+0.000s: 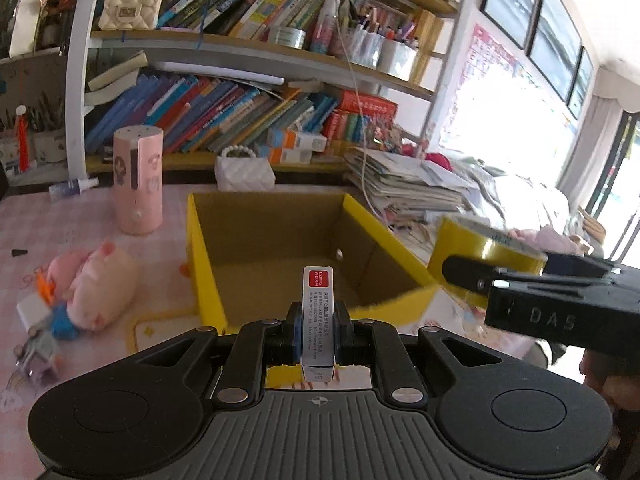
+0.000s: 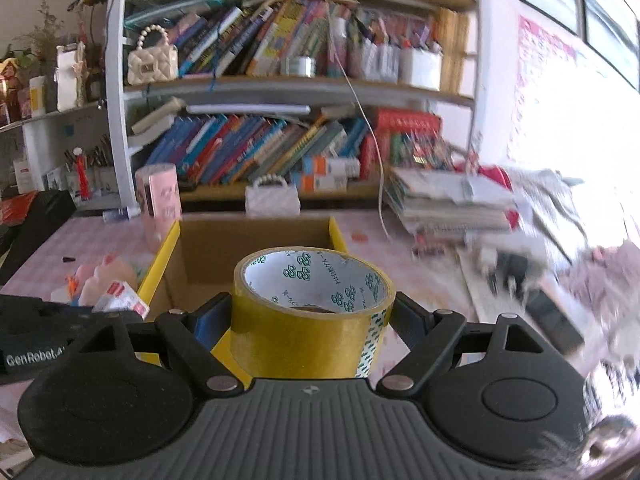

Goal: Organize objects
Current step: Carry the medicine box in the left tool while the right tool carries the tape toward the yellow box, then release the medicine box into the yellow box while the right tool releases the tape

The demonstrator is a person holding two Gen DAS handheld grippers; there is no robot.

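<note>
My left gripper (image 1: 318,330) is shut on a small silver box with a red label (image 1: 318,312), held upright just before the near edge of an open yellow cardboard box (image 1: 200,264). My right gripper (image 2: 312,316) is shut on a roll of yellow tape (image 2: 304,328), above the near right edge of the same box (image 2: 160,264). In the left wrist view the tape roll (image 1: 472,248) and right gripper (image 1: 496,276) hang at the box's right side. The box's brown inside looks empty.
A pink cylinder (image 1: 138,184), a pink plush toy (image 1: 100,284) and small clutter lie left of the box on the pink table. A white quilted purse (image 1: 244,172) stands behind it. A paper stack (image 1: 404,188) lies to the right. Bookshelves (image 1: 240,56) fill the back.
</note>
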